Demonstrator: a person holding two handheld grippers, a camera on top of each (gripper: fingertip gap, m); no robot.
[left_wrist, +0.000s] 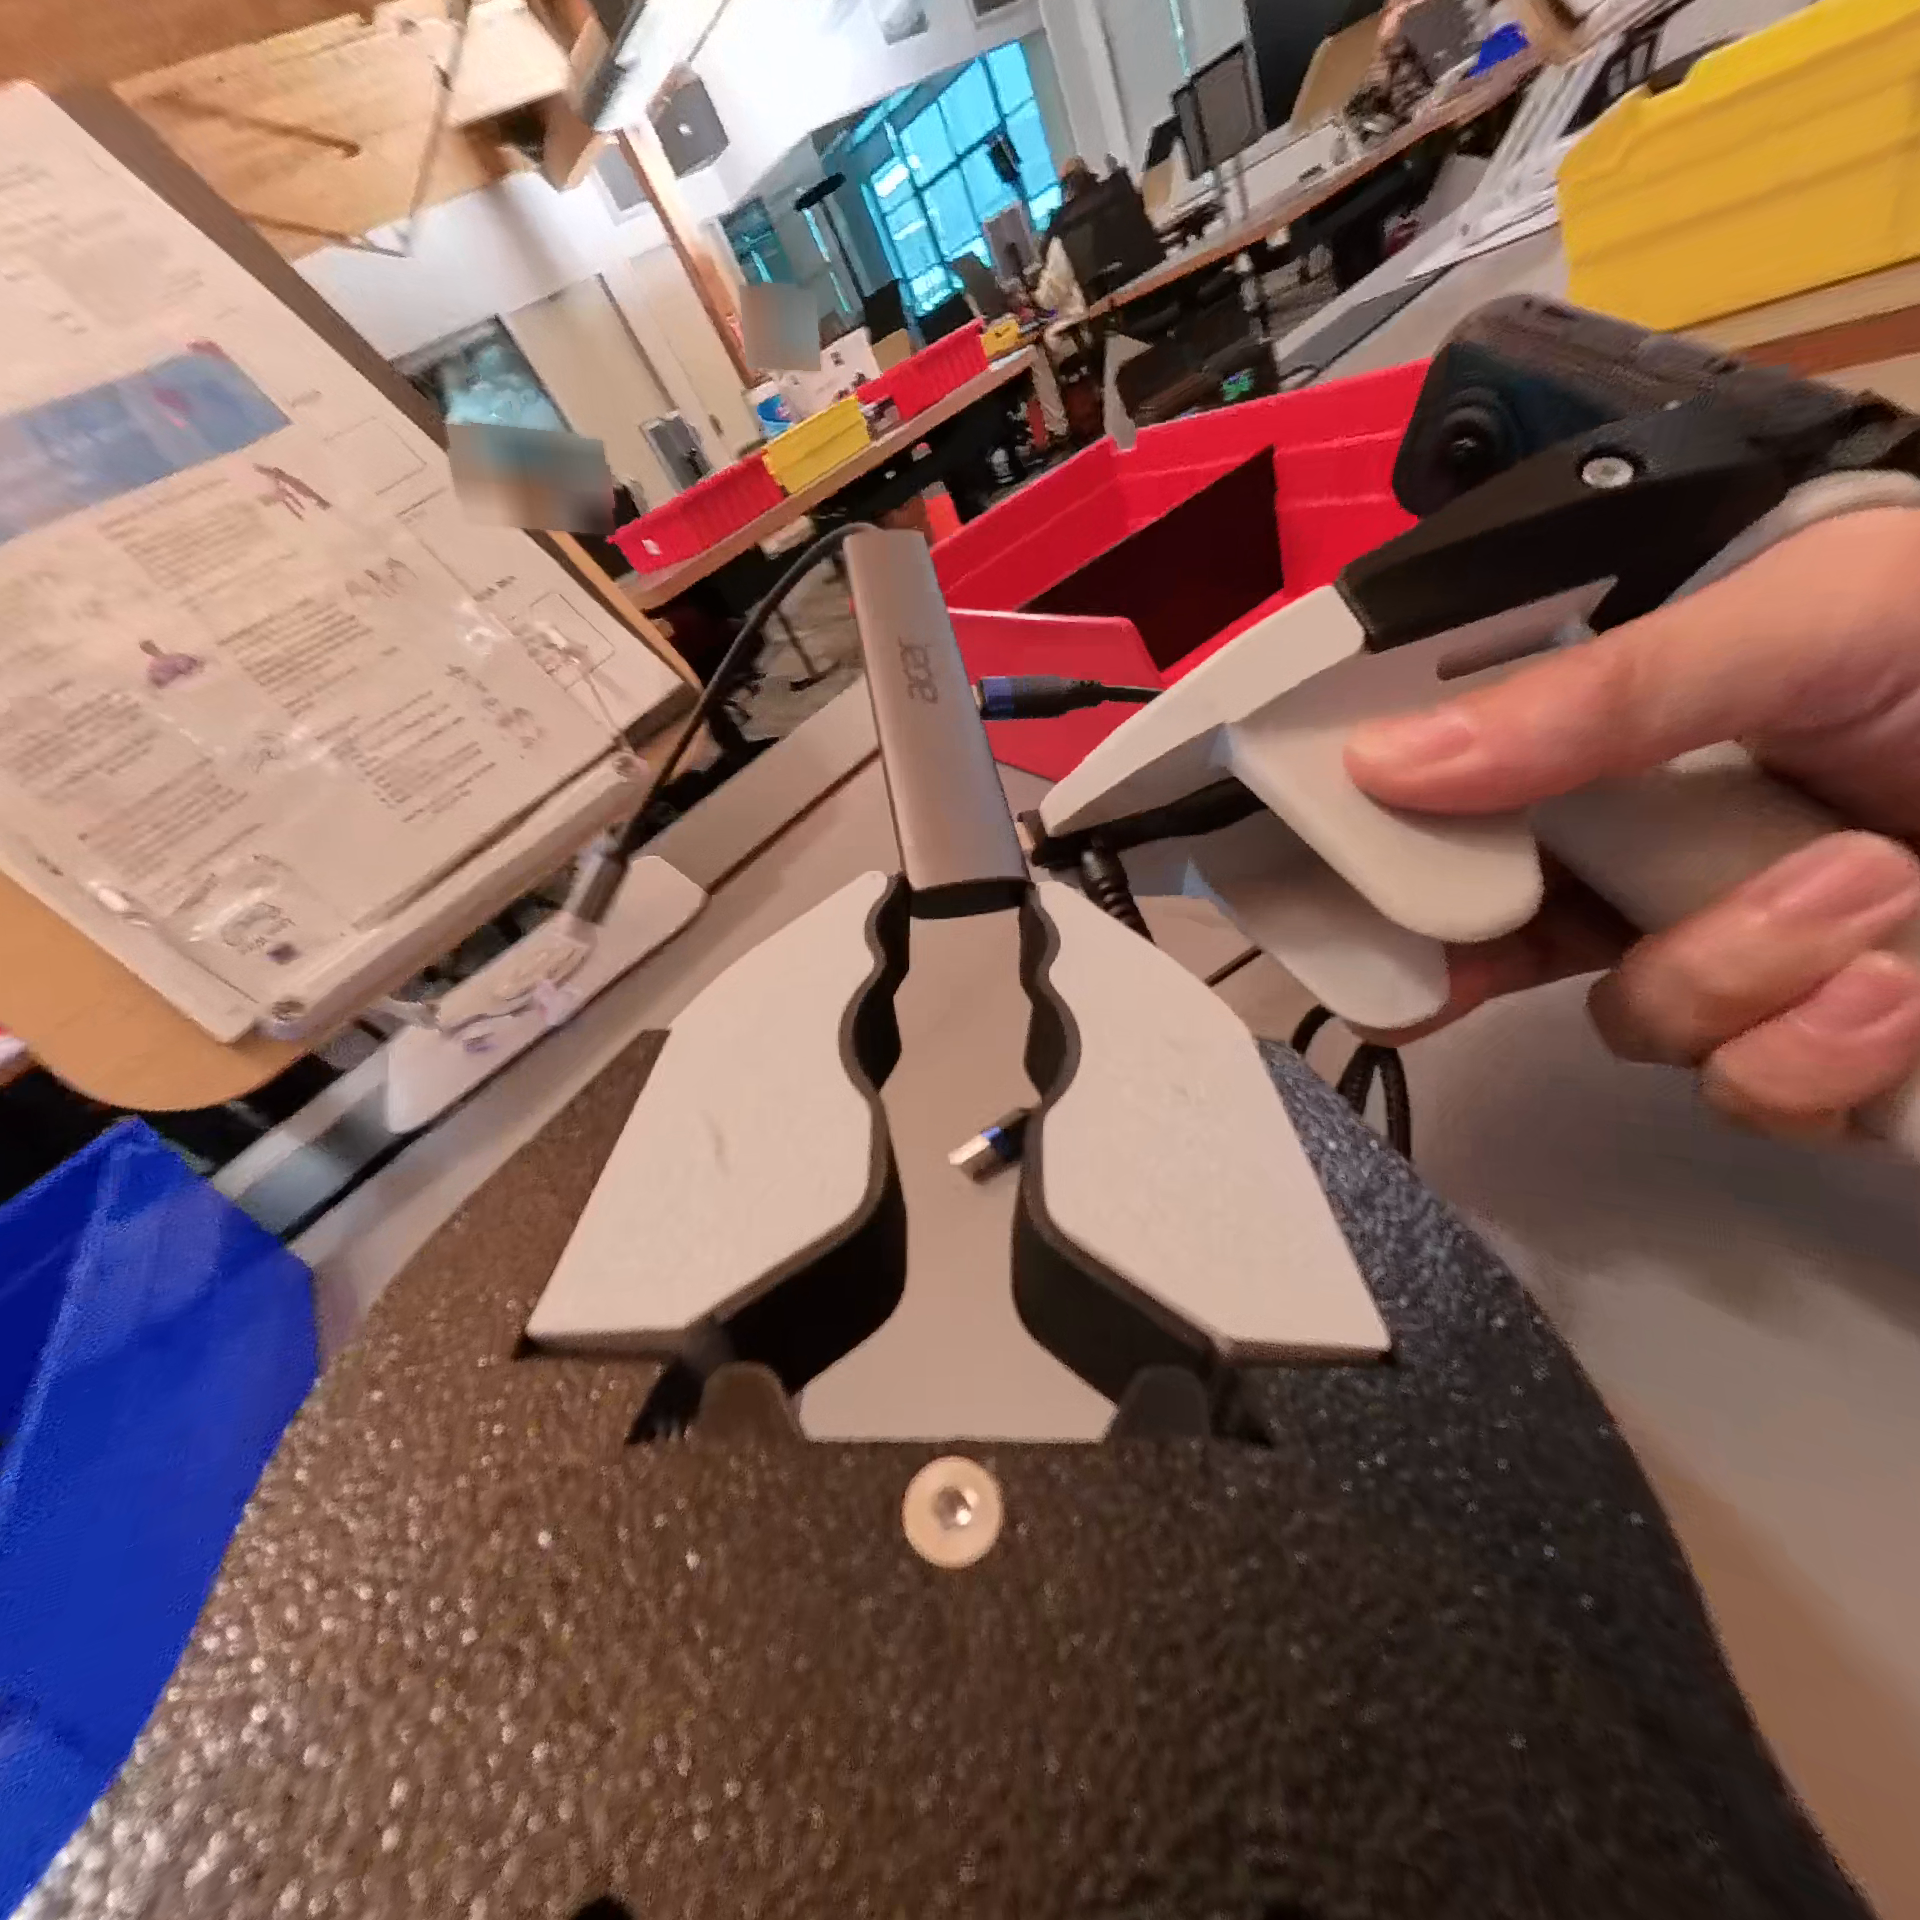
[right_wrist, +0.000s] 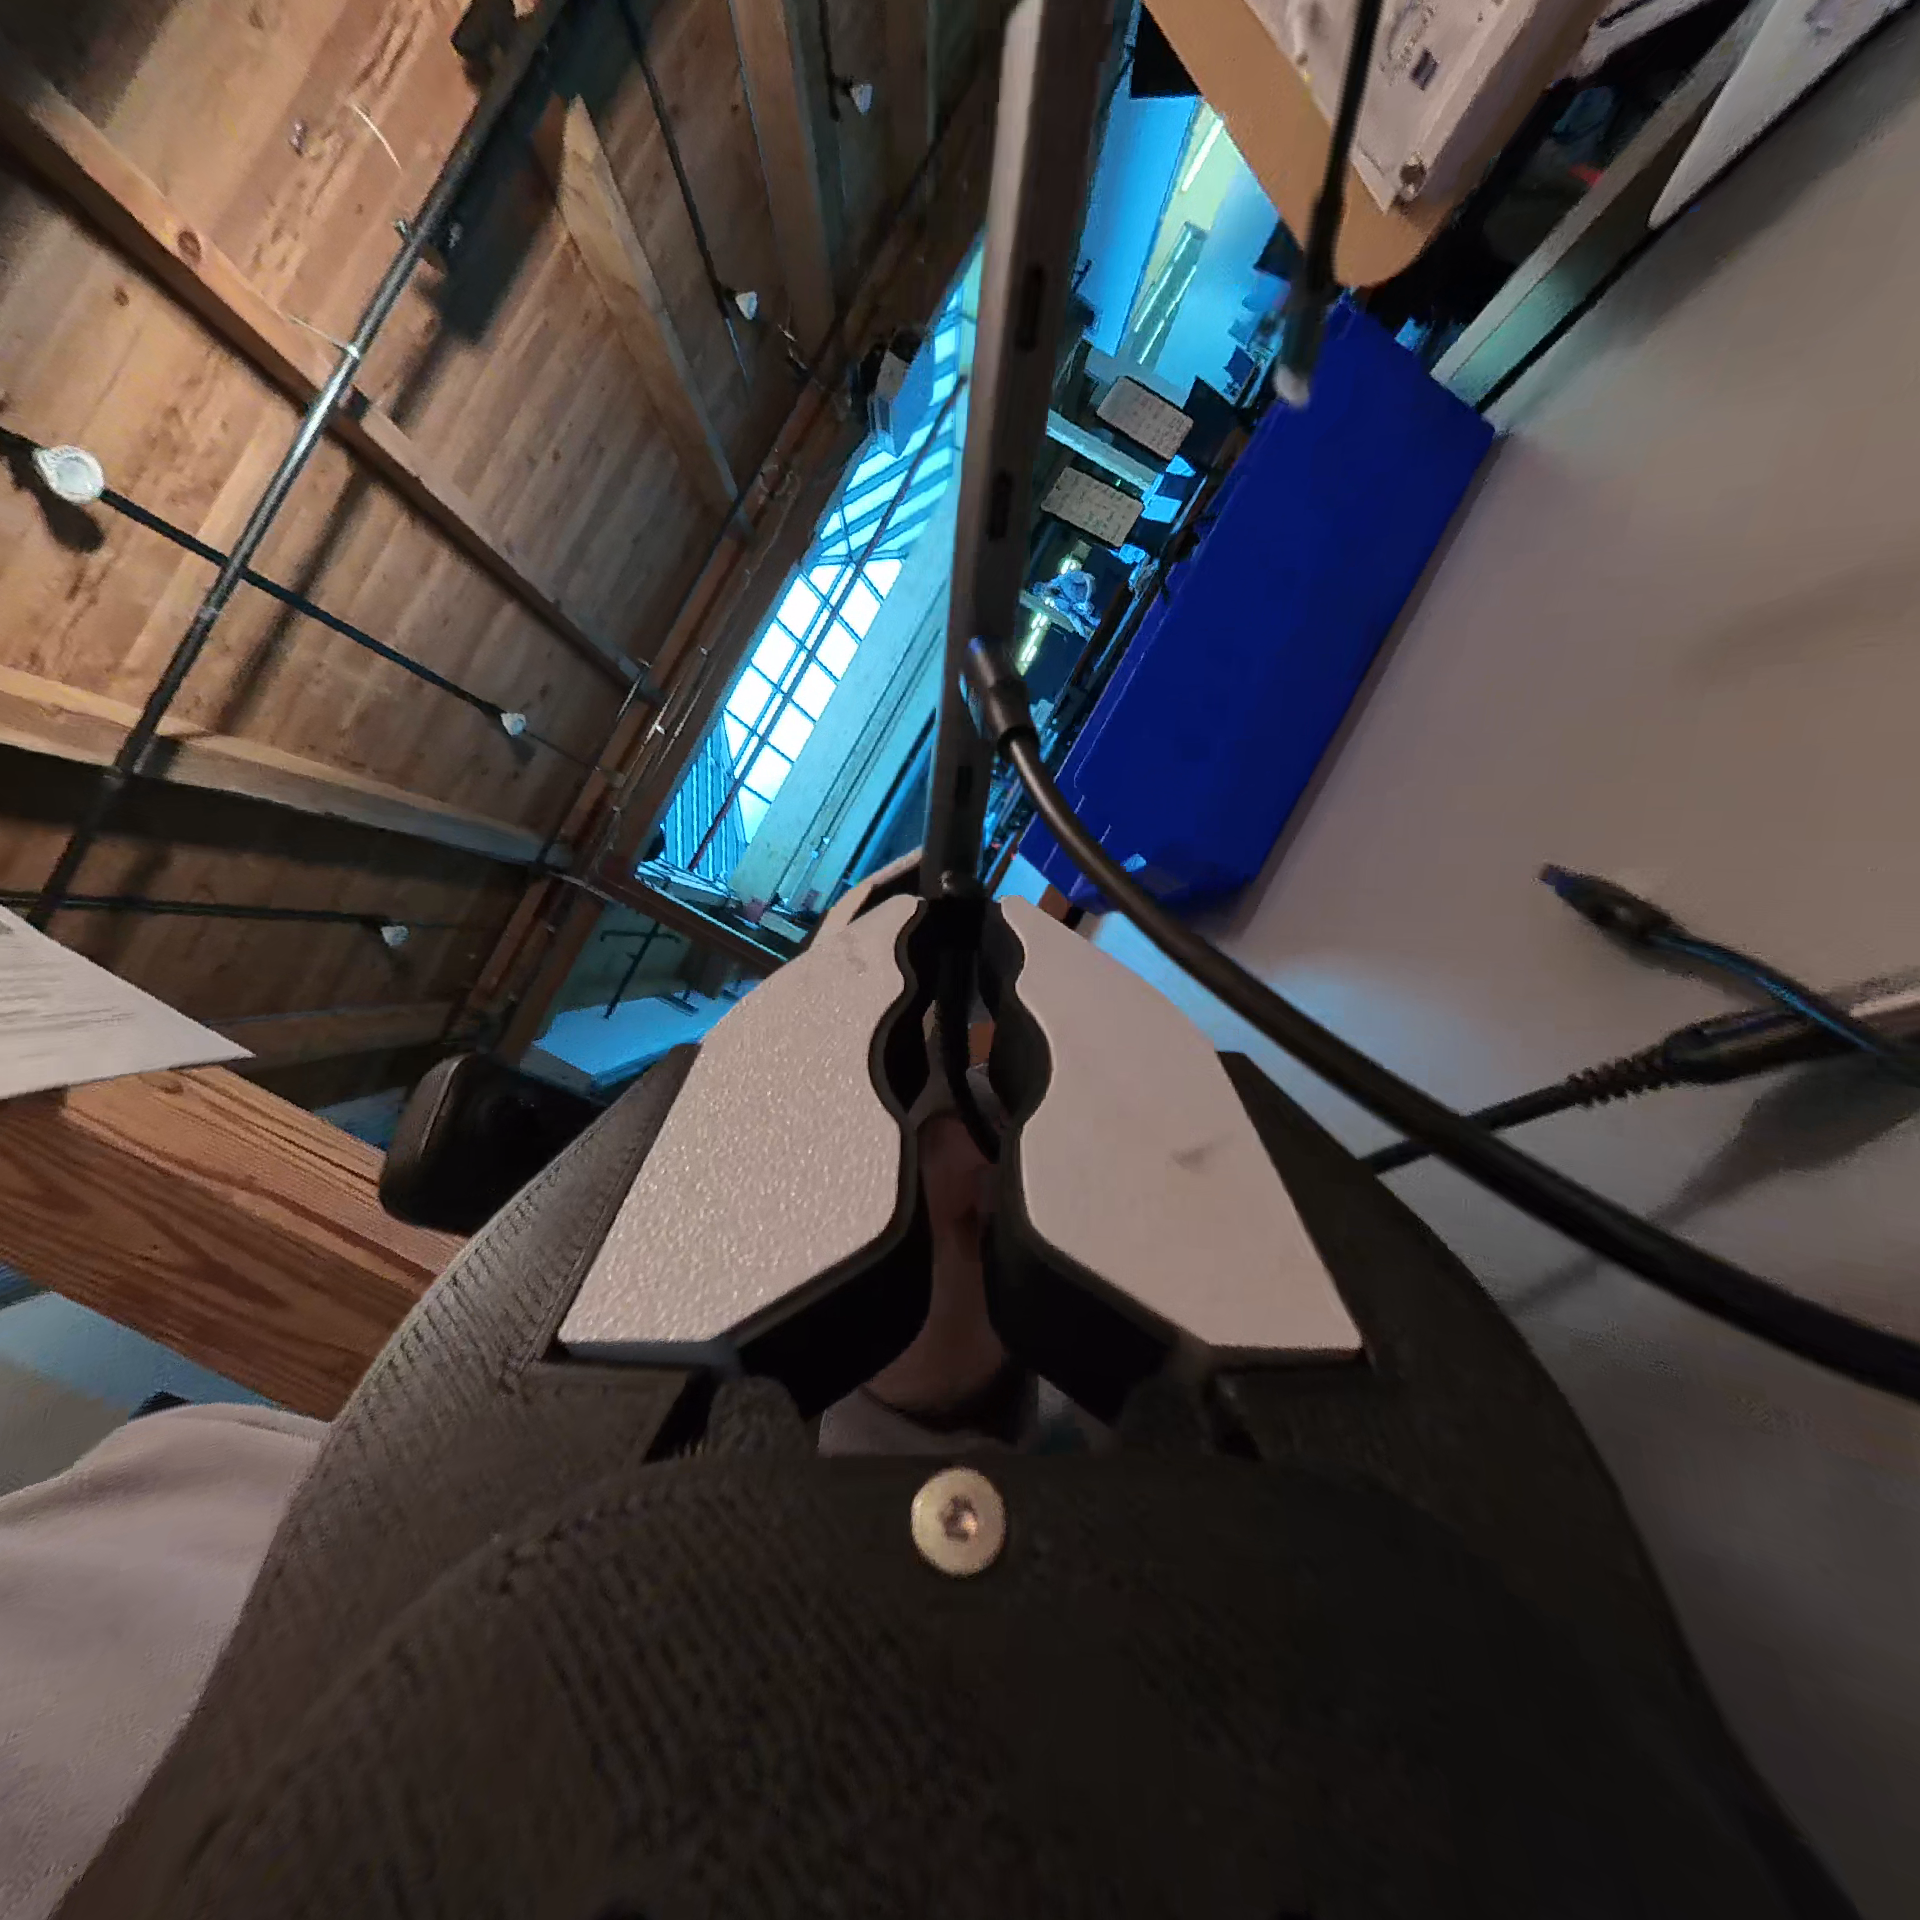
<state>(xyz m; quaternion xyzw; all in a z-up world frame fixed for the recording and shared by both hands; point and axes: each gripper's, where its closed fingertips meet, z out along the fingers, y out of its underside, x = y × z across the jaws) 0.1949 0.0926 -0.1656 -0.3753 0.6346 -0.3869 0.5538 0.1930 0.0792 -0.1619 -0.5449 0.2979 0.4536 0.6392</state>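
Note:
My left gripper (left_wrist: 966, 894) is shut on the near end of a grey bar-shaped hub (left_wrist: 925, 707) and holds it tilted up above the table. A blue-tipped plug (left_wrist: 1023, 694) sits in the hub's right side. My right gripper (right_wrist: 961, 914), which also shows in the left wrist view (left_wrist: 1049, 831) held by a hand (left_wrist: 1714, 831), is shut on a black cable plug (right_wrist: 958, 997). The plug's metal tip is right at the hub's side near the left fingertips. In the right wrist view the hub (right_wrist: 1003, 416) rises as a long bar with ports, one black cable (right_wrist: 1143, 894) in it.
A loose blue connector (left_wrist: 987, 1143) lies on the grey table (left_wrist: 1662, 1351). A red bin (left_wrist: 1195, 499) stands behind the hub, a blue bin (right_wrist: 1247, 644) at the left, a yellow bin (left_wrist: 1745, 177) at far right. A paper-covered board (left_wrist: 260, 623) leans on the left. More cables (right_wrist: 1714, 997) lie on the table. My left and right fingertips are right by each other.

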